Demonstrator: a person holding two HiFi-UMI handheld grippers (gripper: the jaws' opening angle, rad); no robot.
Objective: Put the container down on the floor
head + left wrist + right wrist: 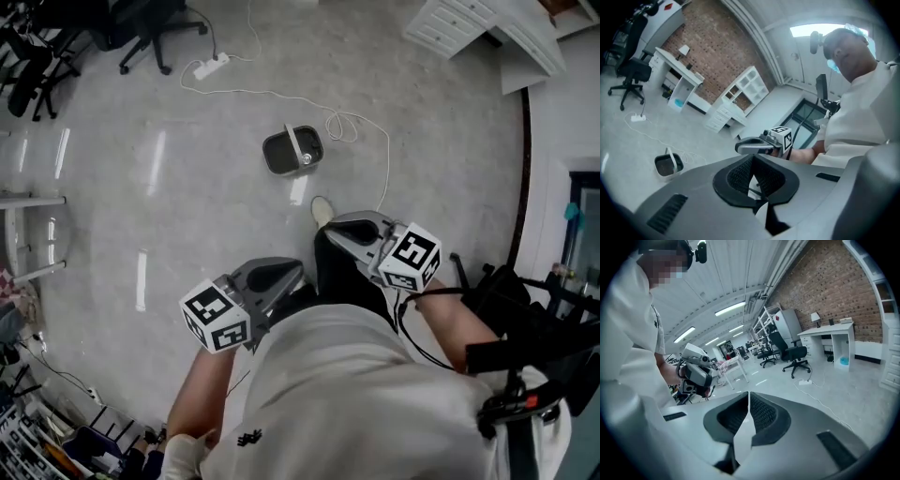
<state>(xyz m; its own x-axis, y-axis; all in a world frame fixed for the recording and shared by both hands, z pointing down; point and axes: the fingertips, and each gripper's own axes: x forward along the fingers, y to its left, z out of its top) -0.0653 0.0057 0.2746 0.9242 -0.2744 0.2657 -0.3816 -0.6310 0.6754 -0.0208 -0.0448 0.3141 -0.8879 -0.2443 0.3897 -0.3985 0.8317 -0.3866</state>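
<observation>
A small dark grey container (pixel 293 150) is seen standing upright on the pale floor (pixel 187 187), well ahead of the person's shoe (pixel 322 211) and well apart from both tools. A pale handle is arched across its open top. A white cable (pixel 375 141) lies looped just beside it. In the left gripper view the same container (pixel 668 164) is seen low at the left, far below the jaws.

The left tool (pixel 281 278) is held close to the person's body with its ribbed pads pressed together and nothing between them. The right tool (pixel 349 232) is held beside it, likewise pressed together and empty. Neither is touching the container.

As things lie, the task is judged to be done: the container rests on the floor and has been let go.

The container is judged to be light, stiff plastic with smooth walls that may slip under a pinch. Whether anything is inside cannot be told. If it were to be taken up again, the handle would best be gripped at its middle, so that the load hangs level. A pinch on the rim is judged less secure, since the container could tilt. Because the cable lies so near, care would be needed not to snag it.
</observation>
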